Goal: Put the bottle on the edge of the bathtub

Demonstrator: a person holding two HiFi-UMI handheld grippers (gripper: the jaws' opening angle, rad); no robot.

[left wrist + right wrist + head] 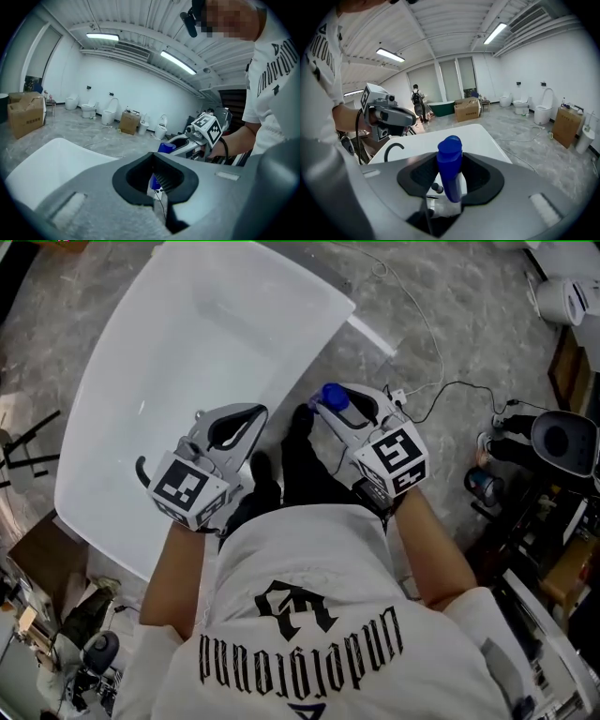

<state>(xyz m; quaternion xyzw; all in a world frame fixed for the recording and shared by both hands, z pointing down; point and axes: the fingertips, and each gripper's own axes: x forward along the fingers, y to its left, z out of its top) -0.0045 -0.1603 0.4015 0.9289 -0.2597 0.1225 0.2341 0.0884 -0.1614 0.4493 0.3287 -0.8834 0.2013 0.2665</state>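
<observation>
While the white bathtub (141,381) hogs the left side, the left gripper (251,416) sits by its near right rim, fingers pressed together with nothing in them. Just right of that, the right gripper (330,407) has its fingers pinching the blue-capped bottle (449,161), which is off the tub's edge, over the grey marbled floor (469,296).

Your white T-shirt (309,615) bears black lettering; your grey left hand-held gripper (246,418) and right hand-held gripper (330,401) each carry a black-and-white marker cube (190,488).
</observation>
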